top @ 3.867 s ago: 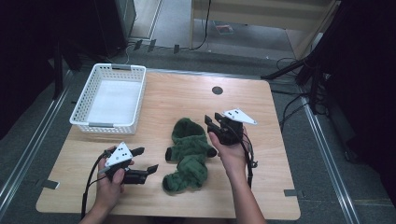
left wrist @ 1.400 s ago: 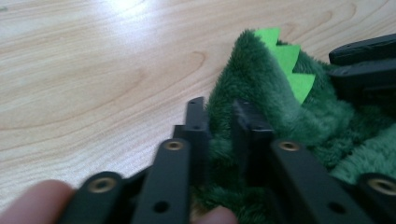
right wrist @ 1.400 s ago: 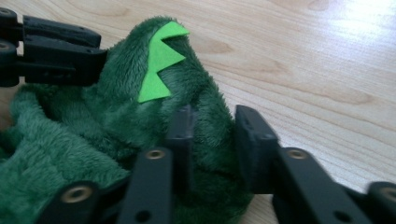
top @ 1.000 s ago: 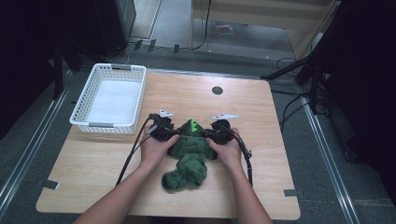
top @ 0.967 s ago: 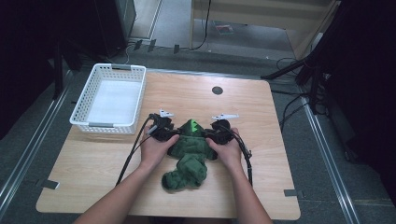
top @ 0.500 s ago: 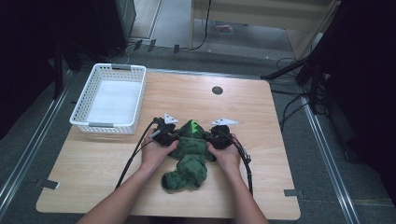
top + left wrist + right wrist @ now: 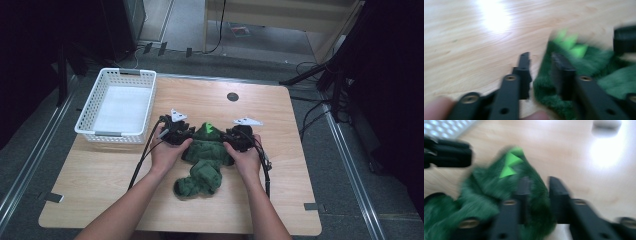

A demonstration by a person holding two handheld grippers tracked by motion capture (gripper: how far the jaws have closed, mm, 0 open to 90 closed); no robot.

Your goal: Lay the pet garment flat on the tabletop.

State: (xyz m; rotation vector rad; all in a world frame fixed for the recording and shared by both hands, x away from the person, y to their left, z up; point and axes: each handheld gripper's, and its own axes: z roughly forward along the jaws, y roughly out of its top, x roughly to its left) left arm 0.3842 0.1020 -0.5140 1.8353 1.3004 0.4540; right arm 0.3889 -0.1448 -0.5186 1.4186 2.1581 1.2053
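A dark green fuzzy garment (image 7: 202, 167) with bright green spikes lies bunched on the wooden table (image 7: 100, 190). My left gripper (image 7: 186, 136) is at its upper left edge and my right gripper (image 7: 227, 137) at its upper right edge. The jaws of both have just been opening. In the left gripper view, the left gripper (image 7: 540, 56) stands open, one jaw over bare wood and the other over the garment's (image 7: 599, 65) edge. In the right gripper view, the right gripper (image 7: 539, 180) stands open with the garment's (image 7: 489, 187) furry edge between its jaws.
A white plastic basket (image 7: 115, 134) stands at the table's back left, close to the left hand. A small dark round hole (image 7: 232, 96) sits near the far edge. Cables trail from both grippers toward the person. Bare wood lies to the front left and right.
Both hands came in from the garment's sides to its upper edge. Over the last half second they shifted slightly away from the person, and the green spikes shifted with them.
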